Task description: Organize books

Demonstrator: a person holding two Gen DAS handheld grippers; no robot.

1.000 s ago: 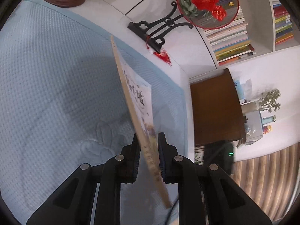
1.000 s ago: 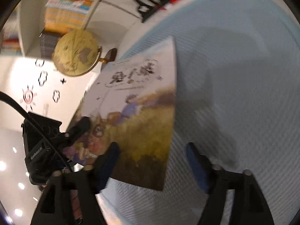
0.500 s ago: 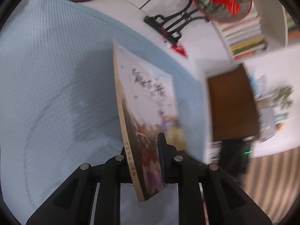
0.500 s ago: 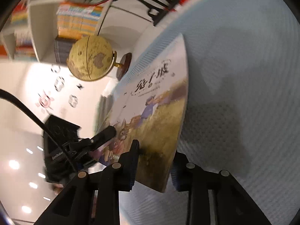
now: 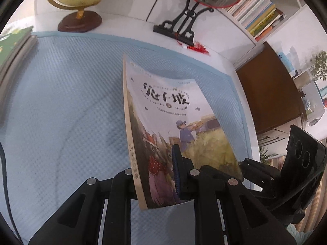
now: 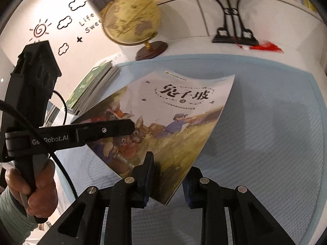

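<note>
A picture book (image 5: 173,110) with rabbits and a yellow field on its cover hangs tilted above the blue quilted mat (image 5: 61,102), its cover bowed. My left gripper (image 5: 153,169) is shut on the book's lower spine edge. In the right wrist view the same book (image 6: 179,110) has its lower right corner between my right gripper's (image 6: 166,175) closing jaws, one pad on the cover and one beneath. The left gripper's upper finger (image 6: 110,129) lies across the cover's left side, held by a hand (image 6: 34,192).
A stack of green-covered books (image 6: 92,85) lies at the mat's left edge, also in the left wrist view (image 5: 14,47). Behind the mat stand a globe (image 6: 130,20) and a round fan ornament on a black stand (image 6: 233,26). Shelves of books (image 5: 257,10) and a brown cabinet (image 5: 269,94) lie beyond.
The right gripper's jaws came together on the book's corner. The book rolled from edge-on to cover-up in the left wrist view, and both grippers lifted it off the mat.
</note>
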